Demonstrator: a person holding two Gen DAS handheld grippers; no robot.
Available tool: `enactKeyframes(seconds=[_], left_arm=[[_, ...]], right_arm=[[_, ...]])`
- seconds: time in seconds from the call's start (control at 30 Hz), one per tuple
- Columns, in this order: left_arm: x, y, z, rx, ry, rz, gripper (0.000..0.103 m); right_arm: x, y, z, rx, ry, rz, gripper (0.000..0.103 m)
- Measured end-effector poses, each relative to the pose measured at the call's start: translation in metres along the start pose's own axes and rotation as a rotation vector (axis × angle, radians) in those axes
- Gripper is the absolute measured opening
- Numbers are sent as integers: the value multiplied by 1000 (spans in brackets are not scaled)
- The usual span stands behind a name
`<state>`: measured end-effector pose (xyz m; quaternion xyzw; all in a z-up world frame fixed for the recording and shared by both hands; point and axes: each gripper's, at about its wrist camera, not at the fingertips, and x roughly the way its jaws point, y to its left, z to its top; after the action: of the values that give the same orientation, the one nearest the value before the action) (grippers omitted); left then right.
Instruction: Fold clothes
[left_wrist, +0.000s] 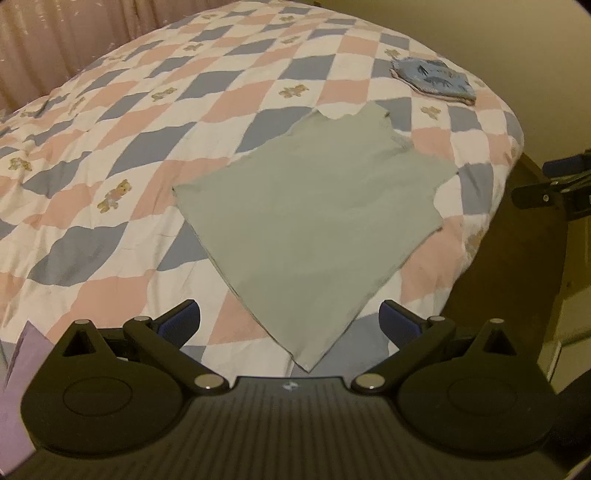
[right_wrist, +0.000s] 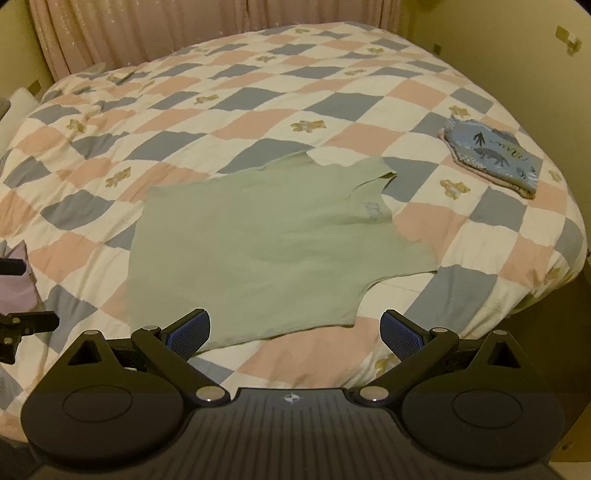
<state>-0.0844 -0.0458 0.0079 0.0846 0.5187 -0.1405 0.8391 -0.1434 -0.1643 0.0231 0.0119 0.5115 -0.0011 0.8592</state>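
Note:
A pale green sleeveless top (left_wrist: 314, 225) lies spread flat on the checked quilt (left_wrist: 110, 155), its neckline toward the far right. My left gripper (left_wrist: 290, 323) is open just above the garment's near corner, fingers apart on either side of it. From the right wrist view the same top (right_wrist: 273, 251) spreads across the quilt (right_wrist: 258, 92), and my right gripper (right_wrist: 295, 332) is open over its near hem, nothing between the blue pads (right_wrist: 402, 334). The right gripper (left_wrist: 554, 184) shows at the left view's right edge.
A folded blue garment with a dinosaur print (right_wrist: 491, 155) lies near the bed's far right corner (left_wrist: 434, 79). A lilac cloth (left_wrist: 22, 376) sits at the near left (right_wrist: 16, 280). Pink curtains (right_wrist: 184, 29) hang behind the bed. The bed edge drops off on the right.

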Motion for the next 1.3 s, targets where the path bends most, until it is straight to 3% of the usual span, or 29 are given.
enactKeyframes(seconds=[0.27, 0.57, 0.83, 1.03, 1.13, 1.3], left_arm=[[-14, 9, -8, 139, -38, -87, 102], [-29, 50, -37, 194, -47, -127, 102], [-28, 64, -39, 312, -84, -124, 102], [-16, 75, -22, 526, -127, -58, 101], [-6, 84, -12, 656, -152, -12, 96], [26, 115, 7, 851, -178, 60, 83]], right_arm=[[-29, 51, -22, -62, -64, -151, 101], [-40, 120, -52, -23, -63, -154, 101], [-45, 122, -60, 75, -74, -136, 101], [-34, 109, -64, 64, -83, -78, 100], [-20, 108, -64, 23, -95, -39, 95], [8, 128, -62, -71, -68, 23, 69]])
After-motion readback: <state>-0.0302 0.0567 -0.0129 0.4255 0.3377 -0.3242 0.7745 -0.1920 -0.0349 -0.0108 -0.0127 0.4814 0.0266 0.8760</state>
